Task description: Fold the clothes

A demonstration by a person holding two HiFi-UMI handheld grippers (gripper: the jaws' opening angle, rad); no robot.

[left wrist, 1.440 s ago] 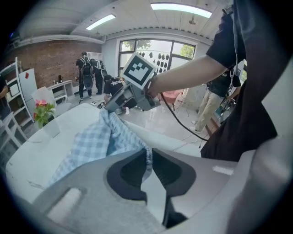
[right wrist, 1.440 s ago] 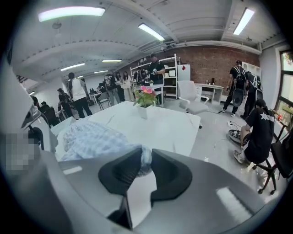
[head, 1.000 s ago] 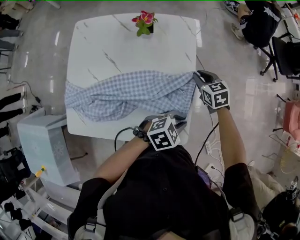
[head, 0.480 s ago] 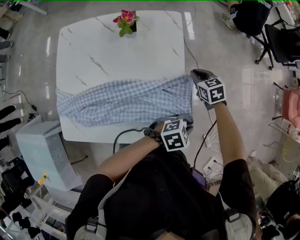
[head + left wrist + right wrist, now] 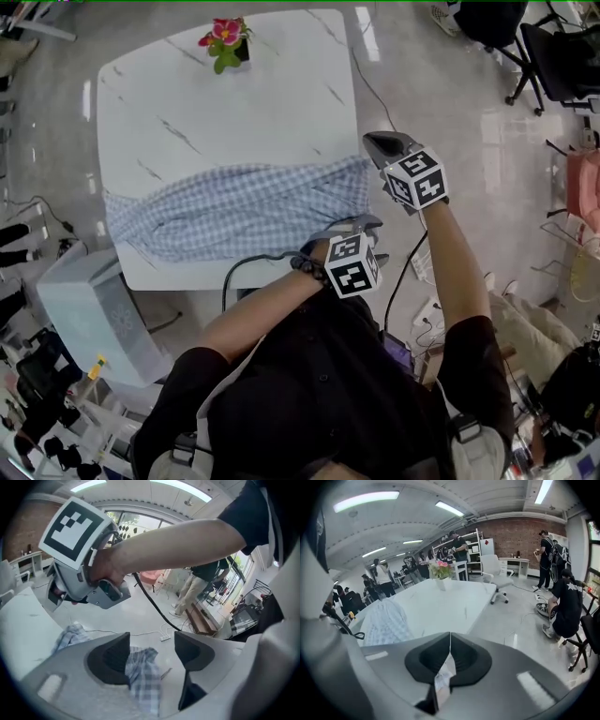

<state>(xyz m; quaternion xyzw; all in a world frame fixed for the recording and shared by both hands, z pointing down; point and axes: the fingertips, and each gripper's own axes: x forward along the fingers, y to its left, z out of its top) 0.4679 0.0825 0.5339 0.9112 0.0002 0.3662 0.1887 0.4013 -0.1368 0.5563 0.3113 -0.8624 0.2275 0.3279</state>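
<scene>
The blue checked shirt (image 5: 234, 211) lies in a long bunched strip across the white table (image 5: 244, 103). It is on the half of the table nearest the person and runs from the table's left edge to its right edge. The far half of the table is bare stone with thin grey lines.

The right gripper (image 5: 380, 142) is at the table's right edge, at the end of the shirt. Its jaws are pressed together and pinch a thin bit of the shirt's cloth between them.

The left gripper (image 5: 361, 223) is at the table's near right corner, by the shirt's near edge. Its jaws stand apart and have just been opening. A fold of the checked cloth hangs between them and rests against one jaw, but the two jaws do not squeeze it.

A small pot of pink flowers (image 5: 222, 42) stands at the far edge of the table, well apart from the shirt. A black cable (image 5: 403, 272) hangs down from the right gripper, off the table's right side. A pale grey box (image 5: 89, 309) sits on the floor just beside the table's near left corner.

In the right gripper view, a white office chair (image 5: 497, 571) stands beyond the table, and some people stand in the room past it.
</scene>
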